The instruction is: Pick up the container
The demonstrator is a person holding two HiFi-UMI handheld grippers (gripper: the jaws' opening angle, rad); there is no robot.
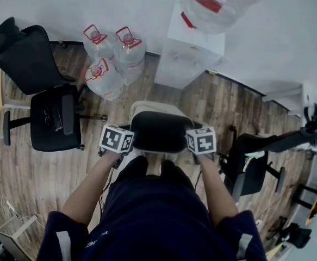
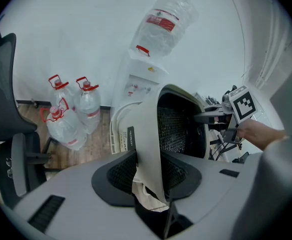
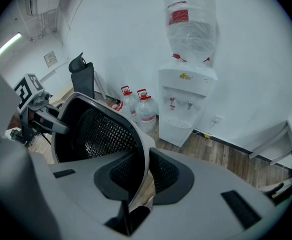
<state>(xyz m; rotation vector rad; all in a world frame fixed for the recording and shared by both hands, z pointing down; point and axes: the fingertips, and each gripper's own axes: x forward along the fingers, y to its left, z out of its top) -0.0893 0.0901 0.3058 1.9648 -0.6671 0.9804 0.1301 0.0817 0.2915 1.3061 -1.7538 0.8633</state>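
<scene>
The container [image 1: 158,129] is a rounded beige bin with a black mesh inside, held up in front of the person's legs. My left gripper [image 1: 126,140] is shut on its left wall, and my right gripper [image 1: 193,140] is shut on its right wall. In the left gripper view the beige wall [image 2: 151,134] runs between the dark pads [image 2: 116,171], with pale fabric or a liner bunched below it. In the right gripper view the bin's rim [image 3: 143,149] is pinched between the pads [image 3: 167,173], and the mesh interior [image 3: 100,129] faces left. The bin's underside is hidden.
A white water dispenser [image 1: 193,48] with an upturned bottle stands against the far wall, with three red-capped water jugs [image 1: 112,58] on the wood floor to its left. A black office chair [image 1: 49,107] stands at the left and another chair [image 1: 256,156] at the right.
</scene>
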